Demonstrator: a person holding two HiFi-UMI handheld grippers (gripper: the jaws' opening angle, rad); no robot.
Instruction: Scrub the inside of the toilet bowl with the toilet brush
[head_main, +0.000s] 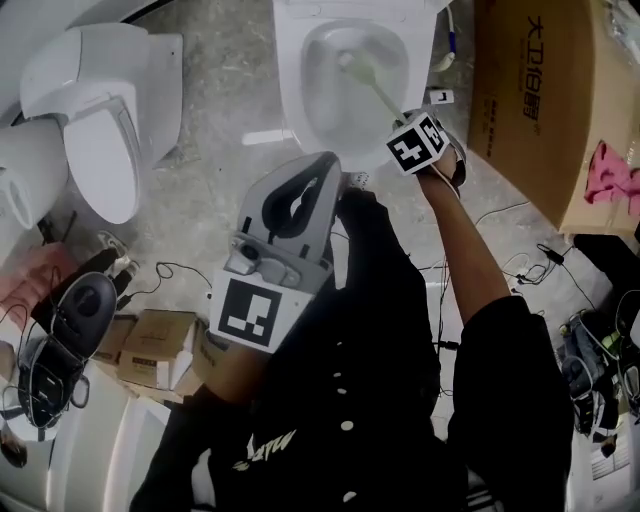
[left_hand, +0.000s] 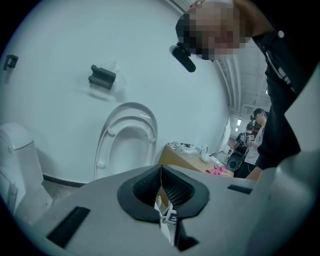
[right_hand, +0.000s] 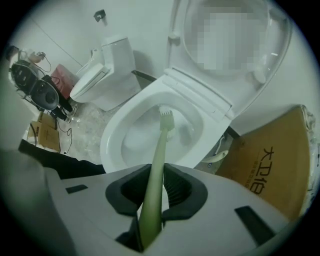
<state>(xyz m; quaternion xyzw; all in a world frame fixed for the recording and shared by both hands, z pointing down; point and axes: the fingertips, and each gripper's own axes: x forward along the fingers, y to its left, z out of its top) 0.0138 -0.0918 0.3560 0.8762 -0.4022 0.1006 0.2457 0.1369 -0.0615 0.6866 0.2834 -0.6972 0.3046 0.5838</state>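
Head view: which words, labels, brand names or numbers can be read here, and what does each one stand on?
"大卫伯", followed by a fourth character too blurred to be sure of: printed on the side of the cardboard box.
White print on the person's black jacket: unreadable.
Mark on the small white tag on the floor: too small to read.

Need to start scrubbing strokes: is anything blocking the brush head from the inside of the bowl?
Nothing visible does. The right gripper is shut on the toilet brush handle, and the brush head sits inside the open toilet bowl, with no object between them.
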